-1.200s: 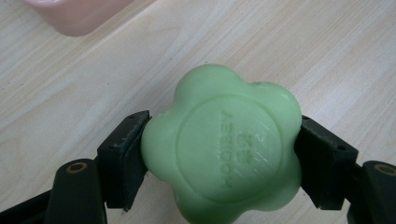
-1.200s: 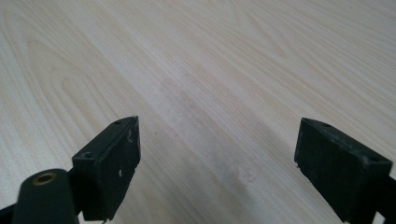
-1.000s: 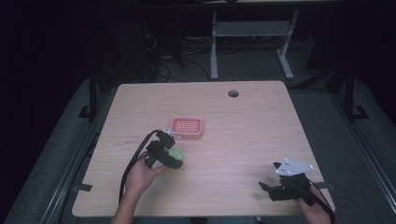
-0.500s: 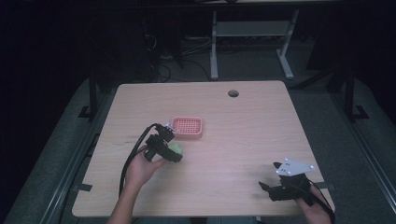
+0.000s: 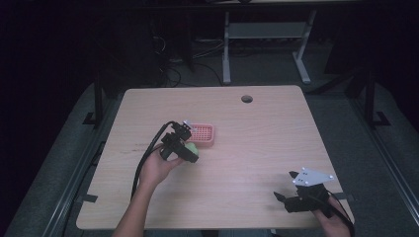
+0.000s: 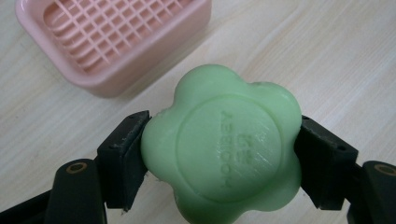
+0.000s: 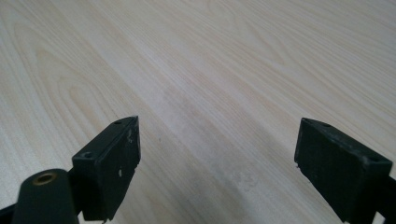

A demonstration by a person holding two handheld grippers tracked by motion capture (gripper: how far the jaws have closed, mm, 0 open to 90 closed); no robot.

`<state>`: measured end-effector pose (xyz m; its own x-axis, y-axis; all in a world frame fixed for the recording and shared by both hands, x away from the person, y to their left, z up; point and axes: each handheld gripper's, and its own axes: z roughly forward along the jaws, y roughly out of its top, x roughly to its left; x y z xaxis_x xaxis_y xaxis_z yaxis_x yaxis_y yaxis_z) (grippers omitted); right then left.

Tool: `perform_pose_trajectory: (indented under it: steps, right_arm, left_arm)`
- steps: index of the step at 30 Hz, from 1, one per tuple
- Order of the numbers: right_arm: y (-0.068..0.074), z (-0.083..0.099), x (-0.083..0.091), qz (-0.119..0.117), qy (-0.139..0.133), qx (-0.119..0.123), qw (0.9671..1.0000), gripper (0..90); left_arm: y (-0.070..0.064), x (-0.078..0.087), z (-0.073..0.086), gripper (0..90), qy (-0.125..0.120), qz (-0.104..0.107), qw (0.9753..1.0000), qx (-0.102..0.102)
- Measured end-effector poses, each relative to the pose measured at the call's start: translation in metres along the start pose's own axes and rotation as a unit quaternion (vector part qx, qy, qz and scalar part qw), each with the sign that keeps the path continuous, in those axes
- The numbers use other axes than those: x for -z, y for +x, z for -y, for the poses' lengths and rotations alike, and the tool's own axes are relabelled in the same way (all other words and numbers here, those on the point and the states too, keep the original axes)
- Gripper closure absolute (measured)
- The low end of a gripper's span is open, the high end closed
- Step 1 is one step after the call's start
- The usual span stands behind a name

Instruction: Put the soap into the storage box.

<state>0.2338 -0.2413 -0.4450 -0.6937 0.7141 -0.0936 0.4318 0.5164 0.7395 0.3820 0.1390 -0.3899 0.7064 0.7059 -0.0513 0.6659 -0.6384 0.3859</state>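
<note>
The left gripper [image 6: 219, 149] has its jaws pressed on opposite sides of the green soap [image 6: 222, 147], a flower-shaped cake with no clear long axis, its stamped flat face turned toward the gripper's camera. It hangs just above the desk [image 5: 257, 143], just beside the pink soap dish [image 5: 202, 134]. The left hand [image 5: 158, 168] reaches forward from the near edge. The right gripper [image 7: 217, 158] sits at the near right corner, jaws wide apart and holding nothing.

Pink tray [image 5: 202, 134] just beyond soap [image 5: 191, 147]; elsewhere open.
</note>
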Motion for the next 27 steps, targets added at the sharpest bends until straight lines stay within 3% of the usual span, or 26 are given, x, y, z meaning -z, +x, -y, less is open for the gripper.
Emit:
perform_pose_trajectory:
  steps: [6,18,27]
  right_arm:
    - [0.000,0.000,0.000,-0.001,-0.002,-0.003,1.0000,13.8]
    - [0.001,0.000,0.001,0.001,-0.004,-0.002,1.0000,13.8]
    - [0.000,0.000,0.002,0.001,-0.005,-0.002,1.0000,13.8]
  left_arm:
    - [0.006,-0.001,-0.009,26.4,-0.005,0.003,1.0000,0.007]
    - [0.017,-0.004,-0.026,26.5,0.008,-0.006,0.9999,0.009]
    - [0.019,-0.007,-0.040,26.5,0.008,-0.006,0.9999,0.011]
